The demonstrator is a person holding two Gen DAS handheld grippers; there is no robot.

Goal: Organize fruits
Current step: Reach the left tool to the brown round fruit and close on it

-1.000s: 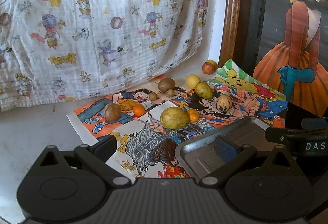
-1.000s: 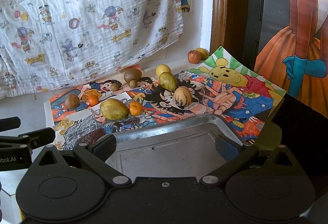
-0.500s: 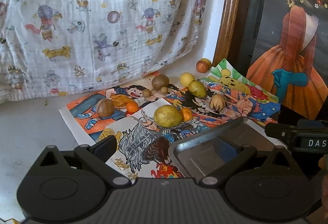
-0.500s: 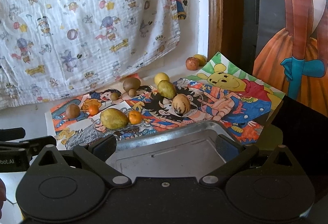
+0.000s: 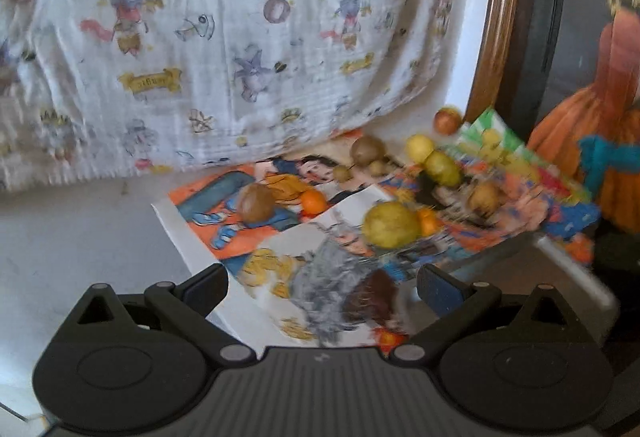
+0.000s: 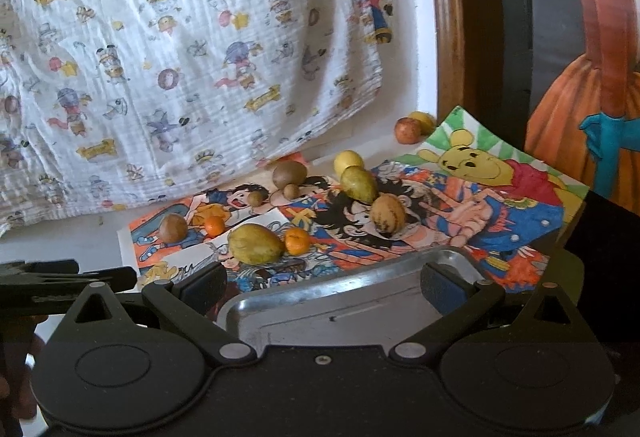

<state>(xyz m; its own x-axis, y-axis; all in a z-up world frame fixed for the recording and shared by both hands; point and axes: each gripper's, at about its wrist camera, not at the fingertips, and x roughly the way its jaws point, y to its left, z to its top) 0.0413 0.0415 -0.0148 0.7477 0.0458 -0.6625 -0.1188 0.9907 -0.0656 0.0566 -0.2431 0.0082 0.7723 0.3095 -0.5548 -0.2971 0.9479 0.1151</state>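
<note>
1. Fruits lie scattered on colourful cartoon-print paper sheets [image 6: 480, 205] spread over the pale bench [image 5: 80, 237], none in the tray yet by the look of it: a large yellow-green oval fruit [image 6: 255, 243] with a small orange citrus [image 6: 297, 240] touching its right side, a brown round fruit [image 6: 173, 228] off to the left beside another small orange [image 6: 214, 225], and a tan speckled oval fruit [image 6: 387, 214] further right.
2. Behind them sit a green pear-shaped fruit [image 6: 359, 184], a yellow round fruit [image 6: 348, 161], a brown kiwi-like fruit [image 6: 289, 173] with two small brown ones beside it, and a reddish apple-like fruit [image 6: 407, 130] near the wooden frame.
3. Nearest the cameras, a shiny rectangular metal tray [image 6: 340, 313] rests on the paper and shows empty.
4. Left gripper [image 5: 322, 287] hovers above the paper with fingers spread wide and holding nothing; its view is blurred.
5. Right gripper [image 6: 324, 287] hangs over the tray's near edge, fingers likewise wide and empty.
6. The step in hand looks like the opening approach, choosing a first fruit.
7. Next move likely calls for one gripper to go forward and down to the yellow-green fruit, straddling its narrower width without knocking the orange beside it, then closing gently since round fruit rolls.
</note>
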